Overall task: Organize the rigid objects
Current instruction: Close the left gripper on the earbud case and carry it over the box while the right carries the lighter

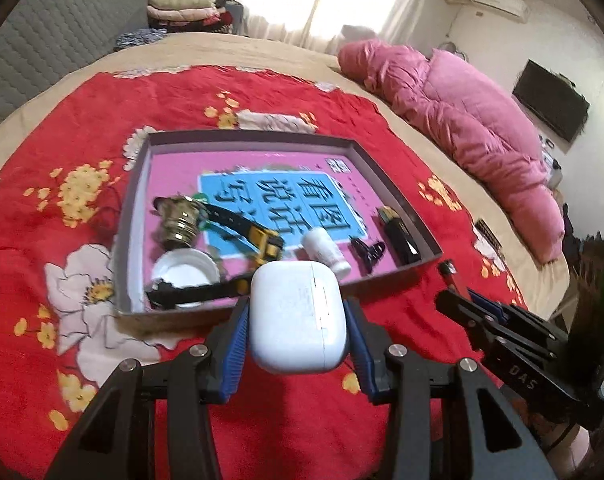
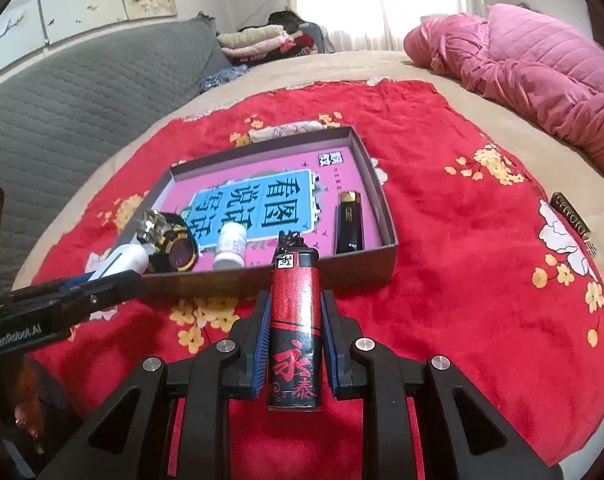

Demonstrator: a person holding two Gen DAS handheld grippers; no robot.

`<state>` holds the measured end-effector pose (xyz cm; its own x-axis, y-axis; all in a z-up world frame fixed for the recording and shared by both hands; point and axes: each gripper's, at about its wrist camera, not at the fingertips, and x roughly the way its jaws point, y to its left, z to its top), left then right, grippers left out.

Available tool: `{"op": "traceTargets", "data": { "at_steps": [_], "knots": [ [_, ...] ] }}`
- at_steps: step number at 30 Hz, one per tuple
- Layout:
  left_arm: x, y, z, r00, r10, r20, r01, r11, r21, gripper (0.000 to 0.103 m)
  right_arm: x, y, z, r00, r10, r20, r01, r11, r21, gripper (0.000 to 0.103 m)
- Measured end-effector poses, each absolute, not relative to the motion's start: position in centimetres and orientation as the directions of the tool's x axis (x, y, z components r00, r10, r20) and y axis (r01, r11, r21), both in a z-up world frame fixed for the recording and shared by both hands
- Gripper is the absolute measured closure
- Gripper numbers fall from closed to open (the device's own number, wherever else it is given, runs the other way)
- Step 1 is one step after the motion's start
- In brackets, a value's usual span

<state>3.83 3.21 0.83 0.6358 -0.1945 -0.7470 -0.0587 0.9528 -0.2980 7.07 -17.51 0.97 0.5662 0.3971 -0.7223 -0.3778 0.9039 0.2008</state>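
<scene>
From my remote seat I see a white earbud case [image 1: 297, 316] between blue pads [image 1: 237, 344] and a red-and-black lighter [image 2: 294, 328] with swirl print and red characters. Beneath them I see a red cloth [image 1: 81, 128] patterned with yellow and white flowers. I note the dark grey box [image 1: 398, 196] lined in pink and sky blue with black characters, and a pink quilt [image 1: 482, 136] on the beige bed [image 1: 261, 50].
</scene>
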Motion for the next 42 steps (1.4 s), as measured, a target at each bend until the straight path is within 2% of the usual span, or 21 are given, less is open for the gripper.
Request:
{"op": "traceTargets", "data": {
  "at_steps": [13, 28, 42],
  "knots": [
    [6.1, 5.5, 1.3, 0.682, -0.154, -0.714, -0.101, 0.948, -0.301, 0.061, 8.9, -16.9, 2.4, 0.606, 0.411, -0.681, -0.366, 0.904, 0.22, 0.08],
    [8.9, 7.4, -1.4, 0.658, -0.154, -0.737, -0.15, 0.932, -0.329, 0.061, 11.9, -15.1, 2.0, 0.607, 0.394, -0.69, -0.366, 0.909, 0.198, 0.08],
    [10.2, 7.8, -2.9, 0.643, -0.176, -0.746, -0.133, 0.933, -0.335, 0.061, 12.7, -11.8, 0.9, 0.57, 0.384, -0.726, -0.419, 0.896, 0.145, 0.08]
  ]
}}
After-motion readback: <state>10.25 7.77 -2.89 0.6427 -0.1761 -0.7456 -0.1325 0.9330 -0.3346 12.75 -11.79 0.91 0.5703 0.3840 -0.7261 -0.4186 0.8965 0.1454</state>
